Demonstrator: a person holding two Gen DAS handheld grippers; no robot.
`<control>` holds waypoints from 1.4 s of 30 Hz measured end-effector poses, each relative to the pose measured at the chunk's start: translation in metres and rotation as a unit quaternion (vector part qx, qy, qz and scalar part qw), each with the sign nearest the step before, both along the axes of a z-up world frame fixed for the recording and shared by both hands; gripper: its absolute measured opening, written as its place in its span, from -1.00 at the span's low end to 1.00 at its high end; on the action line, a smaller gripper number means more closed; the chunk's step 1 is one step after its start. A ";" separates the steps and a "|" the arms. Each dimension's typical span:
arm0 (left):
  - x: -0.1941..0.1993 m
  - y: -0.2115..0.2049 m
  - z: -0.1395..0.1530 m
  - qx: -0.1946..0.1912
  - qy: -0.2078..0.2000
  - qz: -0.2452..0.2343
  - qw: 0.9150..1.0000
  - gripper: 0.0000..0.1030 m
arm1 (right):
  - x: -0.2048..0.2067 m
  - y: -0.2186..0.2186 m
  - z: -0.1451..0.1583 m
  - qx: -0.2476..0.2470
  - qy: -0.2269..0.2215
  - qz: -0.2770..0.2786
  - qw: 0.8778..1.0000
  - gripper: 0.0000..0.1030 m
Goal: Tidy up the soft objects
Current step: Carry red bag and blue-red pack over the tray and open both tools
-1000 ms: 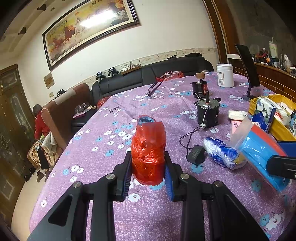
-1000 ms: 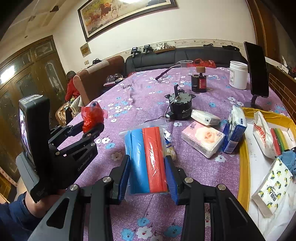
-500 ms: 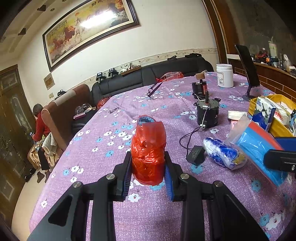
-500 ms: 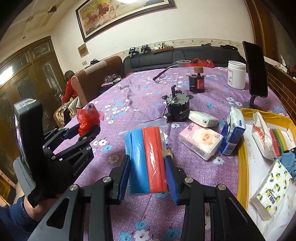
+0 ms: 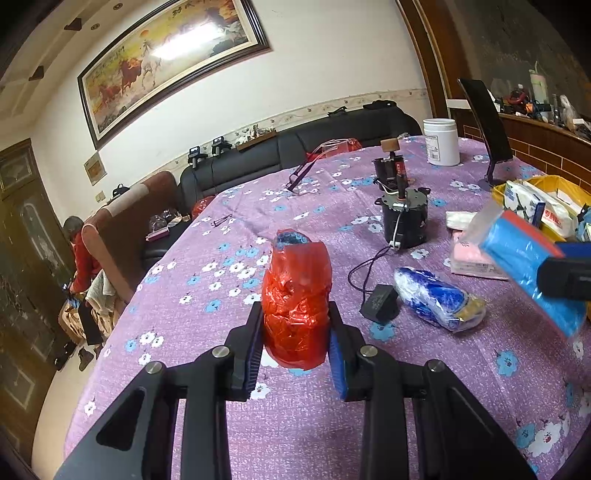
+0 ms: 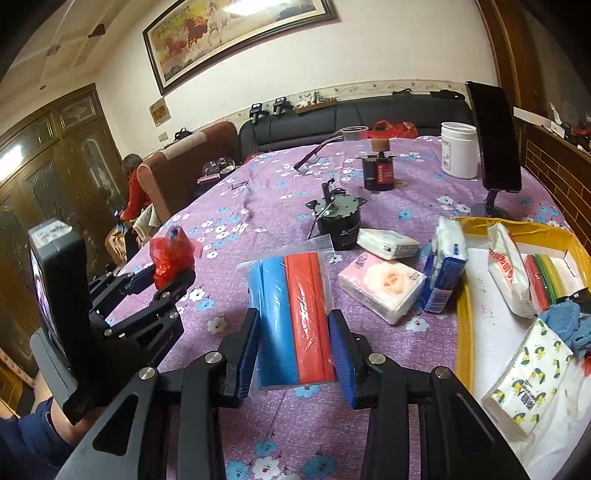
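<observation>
Red bag roll (image 5: 295, 306) clamped in L gripper (image 5: 295, 350), above tablecloth (image 5: 207, 321).

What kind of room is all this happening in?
Most likely a family living room at home. A black sofa lines the far wall under a large framed horse painting, and the work goes on at a table with a purple flowered cloth.

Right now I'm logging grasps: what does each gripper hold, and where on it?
The left gripper pinches the red plastic bag bundle at its lower sides. The right gripper clamps the clear pouch of blue and red rolls across its near end.
</observation>
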State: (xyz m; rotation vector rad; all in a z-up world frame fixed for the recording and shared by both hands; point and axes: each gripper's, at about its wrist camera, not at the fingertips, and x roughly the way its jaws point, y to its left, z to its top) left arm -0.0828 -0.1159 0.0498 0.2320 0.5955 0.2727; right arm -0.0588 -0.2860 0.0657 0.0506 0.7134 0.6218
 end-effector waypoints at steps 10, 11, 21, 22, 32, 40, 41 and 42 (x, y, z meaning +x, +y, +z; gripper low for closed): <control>0.004 -0.026 0.009 0.000 0.015 -0.028 0.999 -0.41 | 0.007 -0.056 0.008 0.038 -0.010 -0.045 0.998 -0.20; 0.006 -0.029 0.012 -0.010 0.018 -0.036 0.999 -0.41 | 0.007 -0.063 0.010 0.043 -0.010 -0.052 0.998 -0.20; 0.021 -0.060 0.029 -0.106 0.041 -0.095 0.989 -0.42 | 0.009 -0.150 0.016 0.084 -0.020 -0.129 0.988 -0.21; 0.023 -0.065 0.029 -0.107 0.042 -0.098 0.988 -0.42 | 0.008 -0.159 0.015 0.087 -0.019 -0.135 0.987 -0.21; 0.043 -0.144 0.036 -0.115 0.072 -0.180 0.974 -0.42 | 0.003 -0.225 0.015 0.095 -0.024 -0.193 0.976 -0.21; 0.050 -0.217 0.031 -0.135 0.104 -0.263 0.950 -0.42 | 0.000 -0.253 0.007 0.085 -0.007 -0.220 0.972 -0.21; 0.049 -0.224 0.029 -0.133 0.107 -0.271 0.947 -0.42 | 0.001 -0.254 0.006 0.084 -0.005 -0.221 0.972 -0.21; 0.046 -0.232 0.026 -0.135 0.113 -0.284 0.943 -0.42 | 0.003 -0.255 0.005 0.082 -0.003 -0.223 0.971 -0.21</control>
